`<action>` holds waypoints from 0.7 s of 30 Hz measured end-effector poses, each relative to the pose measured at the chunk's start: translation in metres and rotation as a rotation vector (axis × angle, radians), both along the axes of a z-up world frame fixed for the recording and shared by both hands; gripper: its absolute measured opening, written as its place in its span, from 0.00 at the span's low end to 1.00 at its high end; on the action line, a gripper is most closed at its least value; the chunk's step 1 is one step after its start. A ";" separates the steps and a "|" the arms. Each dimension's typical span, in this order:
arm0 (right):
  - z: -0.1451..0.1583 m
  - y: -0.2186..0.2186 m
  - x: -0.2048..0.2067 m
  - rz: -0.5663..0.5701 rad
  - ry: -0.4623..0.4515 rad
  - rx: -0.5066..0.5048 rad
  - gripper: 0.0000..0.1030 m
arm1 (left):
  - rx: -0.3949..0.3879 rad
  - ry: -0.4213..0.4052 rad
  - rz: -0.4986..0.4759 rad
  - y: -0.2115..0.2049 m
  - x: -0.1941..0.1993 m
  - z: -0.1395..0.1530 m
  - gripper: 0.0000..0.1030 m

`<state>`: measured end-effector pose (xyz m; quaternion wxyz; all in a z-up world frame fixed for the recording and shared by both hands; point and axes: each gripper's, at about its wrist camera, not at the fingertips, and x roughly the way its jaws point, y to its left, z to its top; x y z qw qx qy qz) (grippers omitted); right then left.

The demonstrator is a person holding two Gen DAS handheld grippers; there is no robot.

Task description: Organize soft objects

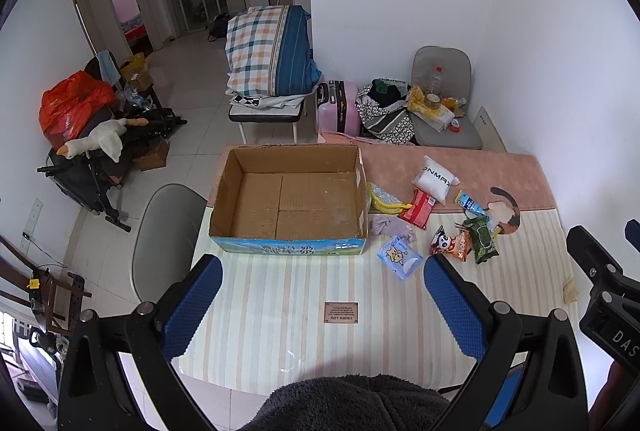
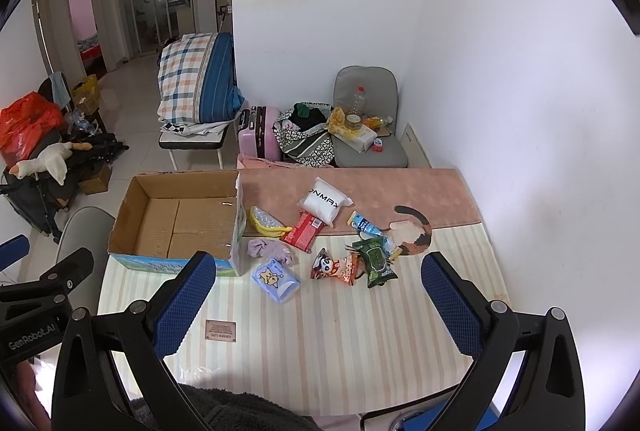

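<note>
An empty open cardboard box (image 1: 288,197) (image 2: 180,219) stands on the striped table. To its right lie soft items: a white packet (image 1: 435,178) (image 2: 325,206), a red pack (image 1: 418,209) (image 2: 303,231), a yellow pouch (image 1: 384,201) (image 2: 266,221), a lilac cloth (image 1: 390,227) (image 2: 268,250), a blue tissue pack (image 1: 399,257) (image 2: 275,279), an orange snack bag (image 1: 450,243) (image 2: 335,267), a green wipes pack (image 1: 485,239) (image 2: 376,261) and a blue tube (image 1: 470,202) (image 2: 366,225). My left gripper (image 1: 323,301) and right gripper (image 2: 318,297) are open and empty, above the table's near part.
A grey chair (image 1: 168,231) stands left of the table. Behind the table are a pink suitcase (image 1: 338,107), a bag of clothes (image 1: 386,111) and a grey chair with a bottle (image 1: 444,103). A white wall (image 2: 520,111) runs along the right. A small plaque (image 1: 341,312) lies on the table.
</note>
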<state>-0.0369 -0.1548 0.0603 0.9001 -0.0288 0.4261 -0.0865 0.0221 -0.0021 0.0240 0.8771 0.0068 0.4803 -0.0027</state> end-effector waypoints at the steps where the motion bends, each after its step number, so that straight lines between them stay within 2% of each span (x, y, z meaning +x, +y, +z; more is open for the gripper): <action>1: 0.000 0.000 0.000 0.001 0.000 0.001 1.00 | 0.000 -0.001 0.001 0.001 0.001 0.001 1.00; 21: -0.004 -0.002 -0.001 -0.002 -0.021 0.025 1.00 | 0.002 -0.014 0.004 0.003 0.012 0.004 1.00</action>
